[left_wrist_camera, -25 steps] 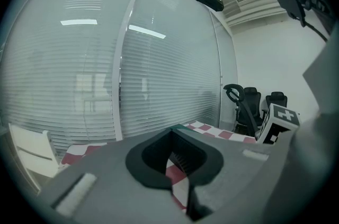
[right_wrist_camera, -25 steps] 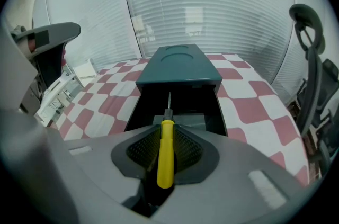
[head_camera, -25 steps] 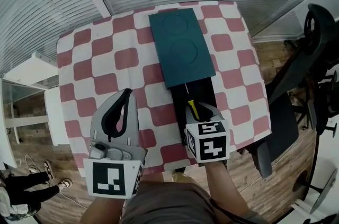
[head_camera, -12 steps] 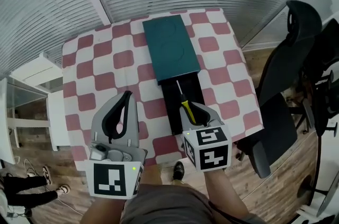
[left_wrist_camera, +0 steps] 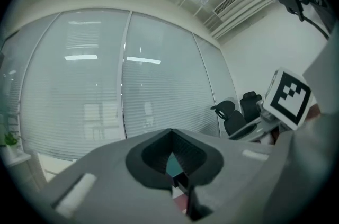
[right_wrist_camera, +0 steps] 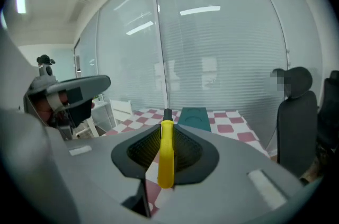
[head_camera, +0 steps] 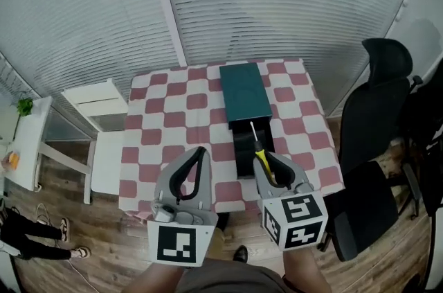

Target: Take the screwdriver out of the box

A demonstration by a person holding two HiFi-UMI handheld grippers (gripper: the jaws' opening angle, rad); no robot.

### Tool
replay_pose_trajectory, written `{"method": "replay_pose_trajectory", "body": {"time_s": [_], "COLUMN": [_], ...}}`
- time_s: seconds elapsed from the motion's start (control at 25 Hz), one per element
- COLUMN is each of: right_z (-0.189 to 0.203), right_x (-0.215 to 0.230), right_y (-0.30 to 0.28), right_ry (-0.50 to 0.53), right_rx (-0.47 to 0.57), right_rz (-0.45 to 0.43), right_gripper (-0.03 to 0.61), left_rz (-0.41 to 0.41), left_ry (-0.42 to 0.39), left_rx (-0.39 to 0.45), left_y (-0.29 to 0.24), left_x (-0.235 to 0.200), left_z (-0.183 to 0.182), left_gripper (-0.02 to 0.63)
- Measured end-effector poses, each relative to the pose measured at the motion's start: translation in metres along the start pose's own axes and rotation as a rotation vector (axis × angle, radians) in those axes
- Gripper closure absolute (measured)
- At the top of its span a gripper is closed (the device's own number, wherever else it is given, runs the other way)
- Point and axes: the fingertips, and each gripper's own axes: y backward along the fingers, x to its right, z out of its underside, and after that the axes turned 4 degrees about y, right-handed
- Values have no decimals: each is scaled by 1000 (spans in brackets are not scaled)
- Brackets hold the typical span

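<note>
**A:** Status, near end first?

**B:** R tongs clenched on the yellow-handled screwdriver w/ thin metal shaft. Pads on the handle, shaft pointing fwd. It's up in the air, out of the black open box tray. L tongs pinched together, nothing in them.

**A:** What could go wrong?

**B:** Slip, IMO. Handle looks slick and is gripped at one spot only. A quick swing could let it pivot or drop onto the red-and-white checked worktop, or onto the wood floor.

**A:** Anything in the way?

**B:** Dark-teal flat box lid lies just beyond the tray, low, no bother. Black office chair stands near the worktop's right edge, so a wide swing that way could clip it. White low side stand on the left, grey window blinds behind, both well apart.
</note>
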Motion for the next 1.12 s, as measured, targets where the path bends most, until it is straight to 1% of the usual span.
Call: {"method": "replay_pose_trajectory", "body": {"time_s": [0.12,0.28,0.36,0.44,0.6,0.76,0.96,1.12], "right_z": [-35,-82,-97,-104,-108,-108,-108,-108], "right_x": [-18,-48,-61,-73,-94,-115,-138,-155], "right_y": [42,92,112,125,133,126,93,56], "right_ry": [50,112,140,158,173,183,175,172], "right_rx": [115,272,327,357,374,367,340,310], "right_rz": [-37,-101,-131,-154,-189,-225,-239,-242], "right_gripper": [483,483,483,483,485,483,483,483], "left_rz": [-41,-130,-173,-209,-267,-303,-313,-308], "left_ry": [-20,-59,-77,-89,-99,-111,-106,-101], "left_rx": [27,61,64,68,67,71,52,68], "left_y": [31,71,90,106,129,148,153,146], "left_x": [8,3,-2,-7,-19,-31,-61,-92], "left_z": [-17,-40,-46,-50,-52,-56,-48,-48], "left_gripper": [614,614,614,614,614,614,614,614]}}
